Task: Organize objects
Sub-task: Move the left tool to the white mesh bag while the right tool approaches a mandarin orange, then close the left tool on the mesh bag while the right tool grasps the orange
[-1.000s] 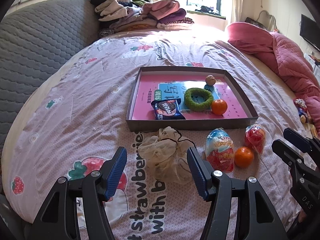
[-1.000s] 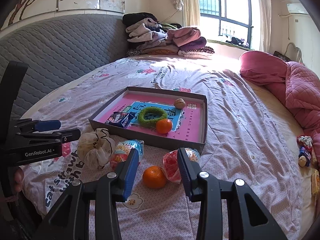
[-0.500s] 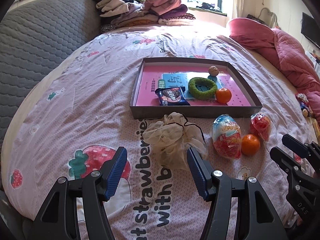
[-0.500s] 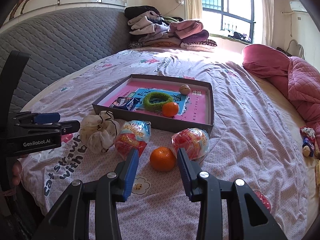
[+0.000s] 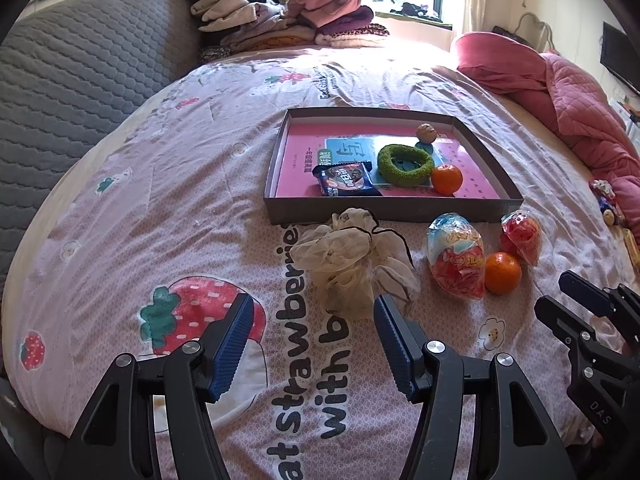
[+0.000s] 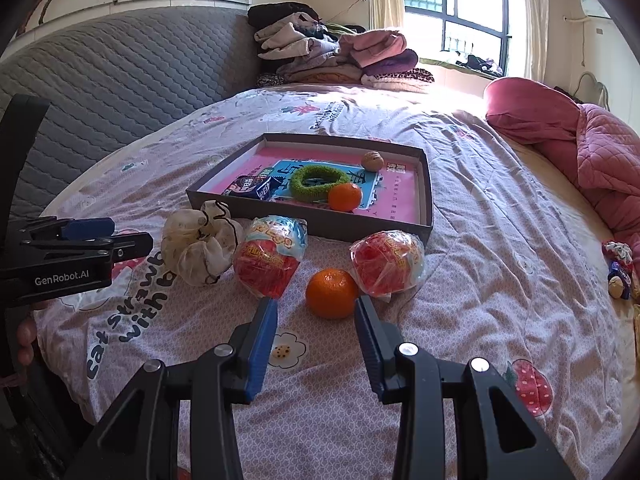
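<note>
A grey box tray [image 5: 392,208] [image 6: 312,226] on the bed holds a snack packet [image 5: 346,179], a green ring [image 5: 405,164], an orange [image 5: 447,179] and a walnut [image 5: 425,133]. In front of it lie a cream scrunchie [image 5: 352,260] [image 6: 200,246], two red candy bags [image 5: 456,258] [image 5: 520,236] and a loose orange [image 5: 502,273] [image 6: 332,293]. My left gripper [image 5: 314,342] is open, just short of the scrunchie. My right gripper [image 6: 316,344] is open, just short of the loose orange.
A pink quilt [image 5: 568,92] lies at the right. Folded clothes [image 5: 280,20] are stacked at the far end. A grey quilted headboard [image 5: 72,80] runs along the left. Small toys [image 6: 620,264] lie near the bed's right edge.
Both grippers have come forward and lower toward the loose objects; the scrunchie and the loose orange now sit close to the fingertips. Jaws stay open.
</note>
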A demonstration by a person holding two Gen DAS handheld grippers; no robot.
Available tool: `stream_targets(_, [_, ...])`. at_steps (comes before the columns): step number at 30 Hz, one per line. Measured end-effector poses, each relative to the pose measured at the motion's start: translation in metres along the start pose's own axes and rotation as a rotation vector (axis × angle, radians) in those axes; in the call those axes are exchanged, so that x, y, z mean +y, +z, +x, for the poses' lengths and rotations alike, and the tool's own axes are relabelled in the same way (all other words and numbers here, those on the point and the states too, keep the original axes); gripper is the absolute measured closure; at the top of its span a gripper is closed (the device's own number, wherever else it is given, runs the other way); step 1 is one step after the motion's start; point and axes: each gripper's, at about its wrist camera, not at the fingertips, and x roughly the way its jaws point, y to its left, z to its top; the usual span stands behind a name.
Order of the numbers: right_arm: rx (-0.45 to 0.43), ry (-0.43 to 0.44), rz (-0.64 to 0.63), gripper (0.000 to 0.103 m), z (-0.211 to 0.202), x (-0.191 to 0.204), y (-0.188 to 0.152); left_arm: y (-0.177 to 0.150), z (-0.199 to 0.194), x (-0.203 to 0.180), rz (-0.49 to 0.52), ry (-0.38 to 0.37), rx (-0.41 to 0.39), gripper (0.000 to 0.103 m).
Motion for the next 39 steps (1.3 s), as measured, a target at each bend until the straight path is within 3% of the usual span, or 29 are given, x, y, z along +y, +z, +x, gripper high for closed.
stream_targets(23, [0.036, 0.015, 0.035, 0.063, 0.011, 0.001, -0.012, -0.018, 0.012, -0.007, 0.029, -0.022, 0.047, 0.039])
stream_targets(39, [0.071, 0.019, 0.073, 0.063, 0.033, -0.004, -0.016, -0.017, 0.024, 0.000, 0.001, -0.049, 0.036, 0.039])
